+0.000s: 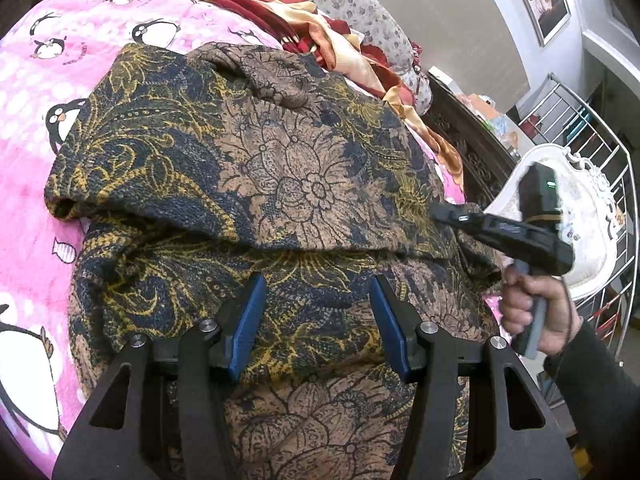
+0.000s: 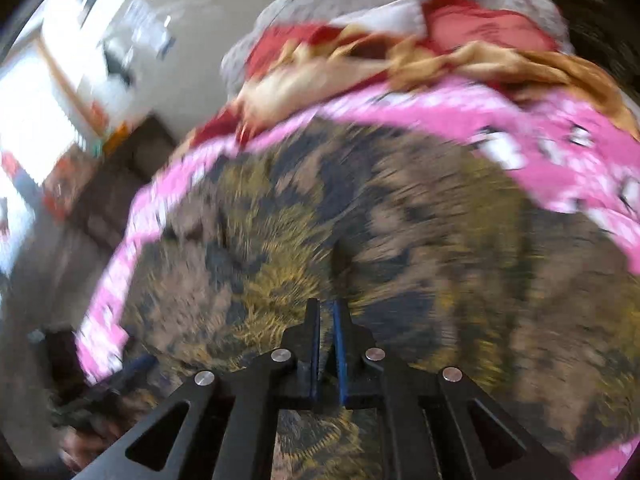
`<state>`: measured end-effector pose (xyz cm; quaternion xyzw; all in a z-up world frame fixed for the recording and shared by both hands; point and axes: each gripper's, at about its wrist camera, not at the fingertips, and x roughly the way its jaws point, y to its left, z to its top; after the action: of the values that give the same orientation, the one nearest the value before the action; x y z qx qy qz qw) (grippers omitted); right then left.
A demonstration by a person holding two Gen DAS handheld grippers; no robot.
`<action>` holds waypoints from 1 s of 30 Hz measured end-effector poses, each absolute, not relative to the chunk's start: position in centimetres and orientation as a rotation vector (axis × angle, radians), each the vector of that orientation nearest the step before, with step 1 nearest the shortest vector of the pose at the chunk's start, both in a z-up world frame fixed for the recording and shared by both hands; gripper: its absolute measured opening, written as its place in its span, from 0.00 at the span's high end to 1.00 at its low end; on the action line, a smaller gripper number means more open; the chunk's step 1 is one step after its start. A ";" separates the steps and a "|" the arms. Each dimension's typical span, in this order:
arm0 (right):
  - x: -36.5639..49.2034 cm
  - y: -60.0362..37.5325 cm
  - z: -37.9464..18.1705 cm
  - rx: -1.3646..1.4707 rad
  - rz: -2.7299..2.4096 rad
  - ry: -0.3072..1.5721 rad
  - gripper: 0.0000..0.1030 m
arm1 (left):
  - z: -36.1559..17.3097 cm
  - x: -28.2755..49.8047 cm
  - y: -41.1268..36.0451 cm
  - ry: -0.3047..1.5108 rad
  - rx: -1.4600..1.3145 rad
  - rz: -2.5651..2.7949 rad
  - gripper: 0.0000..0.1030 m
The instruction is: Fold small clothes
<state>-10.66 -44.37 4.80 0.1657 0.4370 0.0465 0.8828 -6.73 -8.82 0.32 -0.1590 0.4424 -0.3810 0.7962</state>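
Observation:
A dark blue, tan and yellow floral garment (image 1: 256, 184) lies on a pink penguin blanket (image 1: 44, 92), its upper part folded down over the lower part. My left gripper (image 1: 318, 300) is open just above the garment's lower half, blue pads spread wide, holding nothing. My right gripper (image 1: 436, 212) is at the garment's right edge, with its tip against the folded layer. In the blurred right wrist view the garment (image 2: 400, 240) fills the middle, and my right gripper (image 2: 327, 312) has its jaws nearly together with only a thin gap; no cloth shows between them.
A red and cream scarf (image 1: 320, 28) and a grey flowered cloth (image 1: 360, 12) lie beyond the garment. A dark carved wooden edge (image 1: 468, 136), a white ornate chair (image 1: 580, 208) and a metal rack (image 1: 592, 128) stand to the right.

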 end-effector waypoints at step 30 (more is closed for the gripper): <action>-9.8 -45.0 1.8 0.504 0.302 0.827 0.67 | 0.2 -6.2 -8.7 0.957 -0.370 -0.827 0.48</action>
<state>-9.83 -45.01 1.80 0.2413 0.3960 0.1445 0.8741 -6.24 -8.70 0.16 -0.1718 0.4446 -0.3844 0.7906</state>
